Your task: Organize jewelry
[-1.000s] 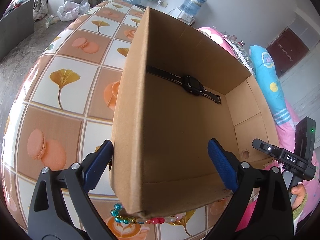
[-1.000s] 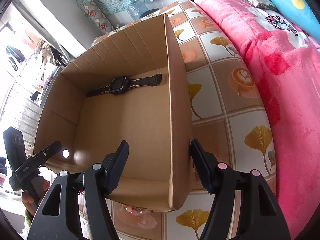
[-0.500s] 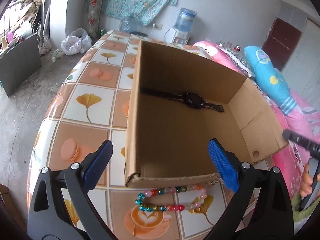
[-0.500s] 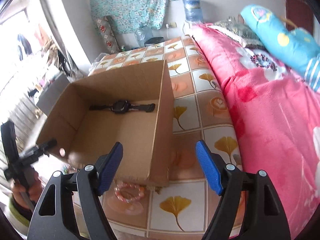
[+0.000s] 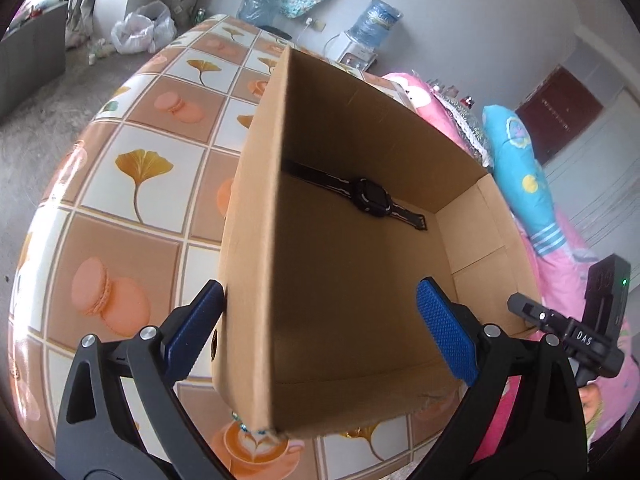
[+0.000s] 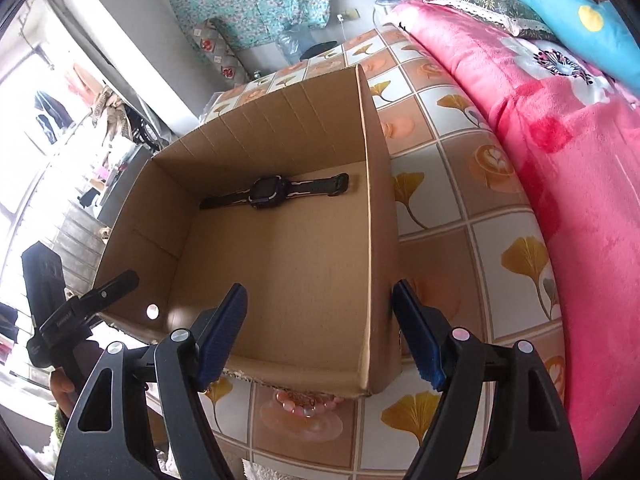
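Between each gripper's wide jaws stood one side wall of the cardboard box (image 5: 360,280), gripped by neither; the watch (image 6: 272,191) lay inside, far ahead. Just below, the bead bracelet (image 6: 306,400) awaited boxing; one gripper must drop there.

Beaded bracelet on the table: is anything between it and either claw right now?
Yes. The brown cardboard box is: each claw straddles one of its side walls, and its near wall hides most of the pink beaded bracelet lying just outside.
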Available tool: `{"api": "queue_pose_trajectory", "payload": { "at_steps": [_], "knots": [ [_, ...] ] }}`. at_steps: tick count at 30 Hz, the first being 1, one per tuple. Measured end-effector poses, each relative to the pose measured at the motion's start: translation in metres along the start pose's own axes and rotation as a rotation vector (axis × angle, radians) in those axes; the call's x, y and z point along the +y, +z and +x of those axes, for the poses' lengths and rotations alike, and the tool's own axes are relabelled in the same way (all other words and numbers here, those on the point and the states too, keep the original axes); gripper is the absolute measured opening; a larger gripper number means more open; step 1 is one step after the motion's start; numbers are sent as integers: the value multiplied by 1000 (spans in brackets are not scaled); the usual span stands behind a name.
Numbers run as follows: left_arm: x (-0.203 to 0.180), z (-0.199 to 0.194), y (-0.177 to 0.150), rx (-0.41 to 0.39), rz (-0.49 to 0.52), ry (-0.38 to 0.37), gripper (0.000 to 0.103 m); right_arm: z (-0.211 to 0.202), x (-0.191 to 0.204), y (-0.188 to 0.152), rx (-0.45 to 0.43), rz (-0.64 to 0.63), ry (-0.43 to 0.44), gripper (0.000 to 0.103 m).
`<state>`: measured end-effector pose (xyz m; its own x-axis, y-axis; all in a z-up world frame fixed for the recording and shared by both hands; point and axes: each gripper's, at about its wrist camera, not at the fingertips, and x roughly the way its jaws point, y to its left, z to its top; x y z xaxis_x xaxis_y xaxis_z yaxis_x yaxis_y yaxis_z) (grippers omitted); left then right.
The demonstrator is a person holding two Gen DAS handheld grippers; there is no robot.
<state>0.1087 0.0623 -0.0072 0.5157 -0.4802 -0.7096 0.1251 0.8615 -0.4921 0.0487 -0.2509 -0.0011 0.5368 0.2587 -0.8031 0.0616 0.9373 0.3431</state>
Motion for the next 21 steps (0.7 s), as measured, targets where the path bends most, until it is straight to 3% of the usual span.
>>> {"api": "queue_pose_trajectory", "payload": {
  "at_steps": [8,14,17,21],
  "knots": [
    [8,4,11,-22,-44,-78,93,-8,-5,7,-41,1,21,74],
    [29,-23,10,-81,-113,-57,93,-41,1,4,-140,-45,-26,74],
    [31,-50,-1,-129,-71,-6,94,-72,17,-11,-210,-123,-47,78],
    [28,-74,-32,-136,23,92,94,-81,42,-41,-177,-233,-61,88]
  ]
}}
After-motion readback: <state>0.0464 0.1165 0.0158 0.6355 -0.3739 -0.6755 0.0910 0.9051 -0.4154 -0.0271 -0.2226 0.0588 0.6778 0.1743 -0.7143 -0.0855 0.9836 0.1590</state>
